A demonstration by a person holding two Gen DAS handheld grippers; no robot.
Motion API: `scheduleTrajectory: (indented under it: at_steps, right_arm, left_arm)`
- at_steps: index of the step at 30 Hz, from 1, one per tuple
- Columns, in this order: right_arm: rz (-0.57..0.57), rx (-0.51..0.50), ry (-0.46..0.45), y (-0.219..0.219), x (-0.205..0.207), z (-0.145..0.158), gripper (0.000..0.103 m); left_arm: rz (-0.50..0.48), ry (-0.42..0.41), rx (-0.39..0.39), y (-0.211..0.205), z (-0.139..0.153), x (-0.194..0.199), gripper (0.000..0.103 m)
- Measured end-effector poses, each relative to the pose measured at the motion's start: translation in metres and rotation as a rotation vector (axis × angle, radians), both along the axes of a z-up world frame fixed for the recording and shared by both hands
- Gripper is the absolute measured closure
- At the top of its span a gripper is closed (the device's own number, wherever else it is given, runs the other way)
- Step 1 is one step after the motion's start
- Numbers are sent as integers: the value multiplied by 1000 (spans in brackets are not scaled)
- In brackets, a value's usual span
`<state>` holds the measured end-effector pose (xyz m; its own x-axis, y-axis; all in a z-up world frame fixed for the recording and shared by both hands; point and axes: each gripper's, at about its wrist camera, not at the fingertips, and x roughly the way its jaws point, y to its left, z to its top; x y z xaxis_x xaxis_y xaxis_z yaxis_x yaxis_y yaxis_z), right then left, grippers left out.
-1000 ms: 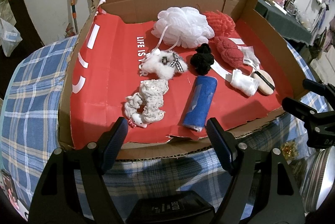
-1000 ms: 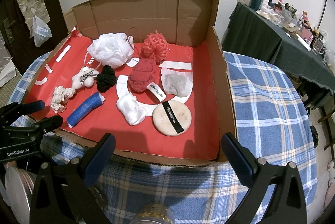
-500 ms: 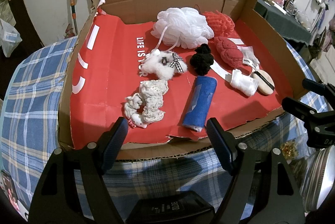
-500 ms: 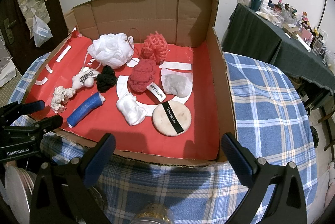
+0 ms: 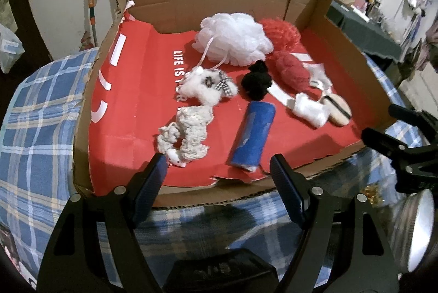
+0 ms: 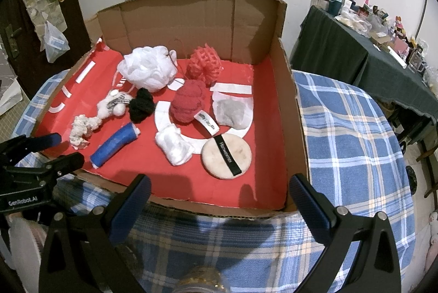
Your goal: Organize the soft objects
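You're looking down at a blue plaid cloth (image 6: 350,128) and, sitting on it, a shallow cardboard tray (image 6: 287,112) with a red printed floor, tall back and right walls and a low, ragged near edge. Inside, biggest first: one white mesh pouf (image 6: 149,68) at the back, one coral net sponge (image 6: 205,64) touching its right side, one dark red knitted bundle (image 6: 187,101) in the middle, one round beige puff (image 6: 225,156) with a black band near the front right, one blue roll (image 6: 113,146) lying near the front edge, one white wad (image 6: 173,146) between roll and puff, one cream crochet piece (image 5: 186,132) front left, one fluffy white toy (image 5: 208,87) with a checked bow, and one black knot (image 6: 141,105) just beside it. The whole left strip of red floor is bare, and so is the front right corner. Your left gripper (image 5: 217,169) hangs over the near edge, jaws wide with nothing between them; your right gripper (image 6: 220,190) hangs likewise, jaws spread wide, gripping nothing.
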<state>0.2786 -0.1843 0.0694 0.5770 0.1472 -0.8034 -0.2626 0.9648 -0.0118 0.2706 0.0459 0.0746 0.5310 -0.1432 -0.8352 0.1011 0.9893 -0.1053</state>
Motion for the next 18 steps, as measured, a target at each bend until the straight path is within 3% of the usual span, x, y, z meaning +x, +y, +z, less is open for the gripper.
scheduleTrajectory:
  at_steps: [4,10,12,13,18]
  right_arm:
    - [-2,-6,-40,1,-5,13,0]
    - [-26,17,-125,-6,-25,44,0]
    - [-30,23,-162,-10,-40,52,0]
    - [-31,30,-183,-11,-49,56,0]
    - [-4,66,-269,-14,-104,64,0]
  left_arm:
    - [-1,-37,-20,2,15,-12,26]
    - [-3,-162,-7,2,53,-50,26]
    - [-6,-215,-21,1,65,-71,11]
    - [-7,-243,-27,0,69,-81,8]
    - [-13,-350,-28,-7,79,-129,6]
